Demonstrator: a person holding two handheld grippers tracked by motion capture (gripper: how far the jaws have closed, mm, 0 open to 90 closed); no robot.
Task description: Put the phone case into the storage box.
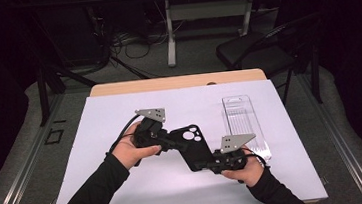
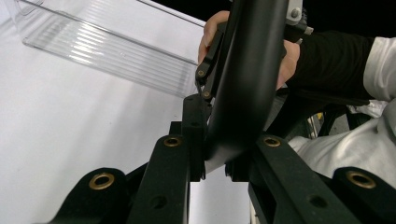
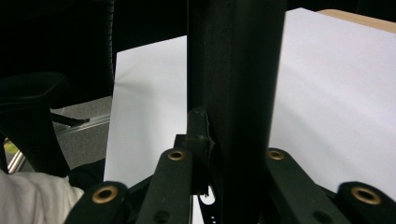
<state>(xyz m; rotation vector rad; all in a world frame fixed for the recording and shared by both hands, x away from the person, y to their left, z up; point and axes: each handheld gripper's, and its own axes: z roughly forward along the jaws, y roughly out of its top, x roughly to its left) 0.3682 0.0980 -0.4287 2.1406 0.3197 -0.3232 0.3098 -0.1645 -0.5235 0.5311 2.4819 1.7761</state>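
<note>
Black phone case (image 1: 193, 146) held above our worktop (image 1: 120, 118); left gripper (image 1: 170, 142) jaws clamp it | right gripper (image 1: 214, 161) jaws clamp it

A fixed camera looks forward and down over the whole table (image 1: 127, 187) from the person's side. Two close cameras ride the grippers, each facing along its jaws at the same black case (image 1: 193, 148) and the white tabletop.
</note>
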